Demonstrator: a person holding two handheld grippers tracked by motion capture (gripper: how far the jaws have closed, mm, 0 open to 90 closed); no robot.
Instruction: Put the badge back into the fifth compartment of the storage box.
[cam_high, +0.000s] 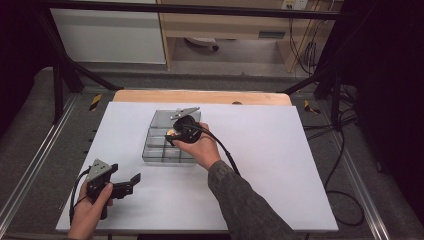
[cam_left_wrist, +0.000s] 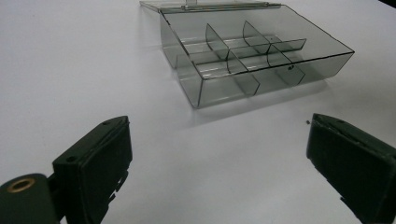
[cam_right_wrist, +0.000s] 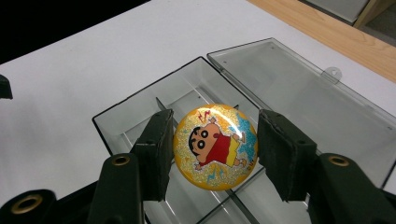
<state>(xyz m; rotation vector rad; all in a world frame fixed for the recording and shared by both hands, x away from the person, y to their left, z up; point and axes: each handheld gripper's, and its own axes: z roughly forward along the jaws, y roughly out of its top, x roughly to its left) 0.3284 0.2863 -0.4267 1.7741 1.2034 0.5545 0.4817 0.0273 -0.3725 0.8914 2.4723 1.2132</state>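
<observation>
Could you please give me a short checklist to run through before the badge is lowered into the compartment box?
1. Round cartoon badge clamped between both pads of the right gripper: ok.
2. Lid of the clear compartment box folded fully back: ok.
3. Badge held over the open box: ok.
4. Compartments seen from the left gripper view free of other items: ok.
5. Left gripper open and apart from the box: ok.
6. Which compartment lies directly beneath the badge: cannot tell.

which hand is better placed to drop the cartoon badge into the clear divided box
Right. The right claw is shut on the round cartoon badge and hangs over the open compartments of the clear divided box. The left claw is open and empty, near the table's front edge, apart from the box.
</observation>
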